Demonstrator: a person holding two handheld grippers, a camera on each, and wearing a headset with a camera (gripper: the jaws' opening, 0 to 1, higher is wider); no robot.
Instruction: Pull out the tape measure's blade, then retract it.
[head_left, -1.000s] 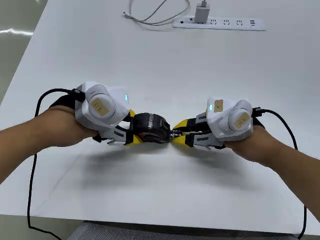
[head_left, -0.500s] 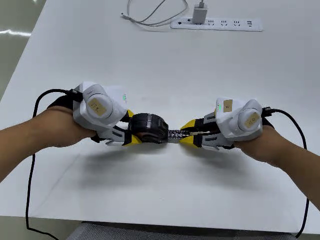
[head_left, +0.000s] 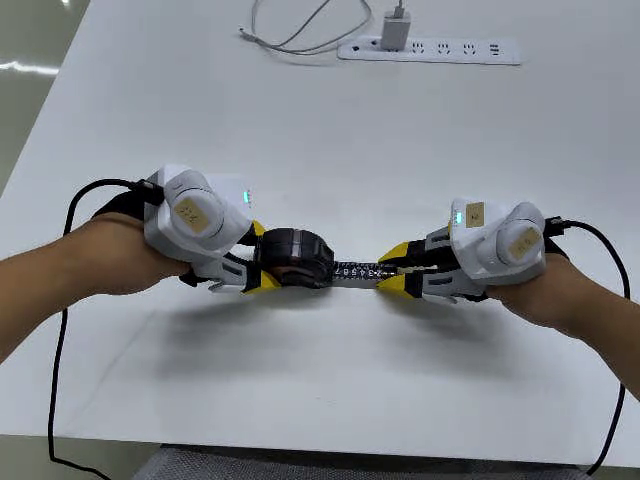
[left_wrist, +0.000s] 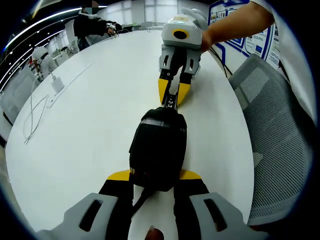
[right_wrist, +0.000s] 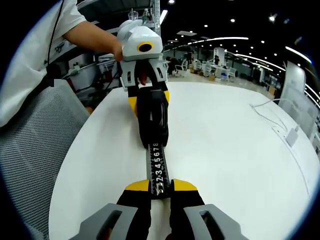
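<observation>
Your left gripper (head_left: 262, 275) is clamped around the black tape measure (head_left: 295, 257), which sits between your two hands near the front edge of the white table (head_left: 330, 130). Your right gripper (head_left: 398, 270) is pinched shut on the tip of the blade (right_wrist: 157, 167). Only a short numbered stretch of blade spans the gap from case to jaws, so I judge the pull-out begun but far from full, with the rest of the extension and the whole retraction left to do.
</observation>
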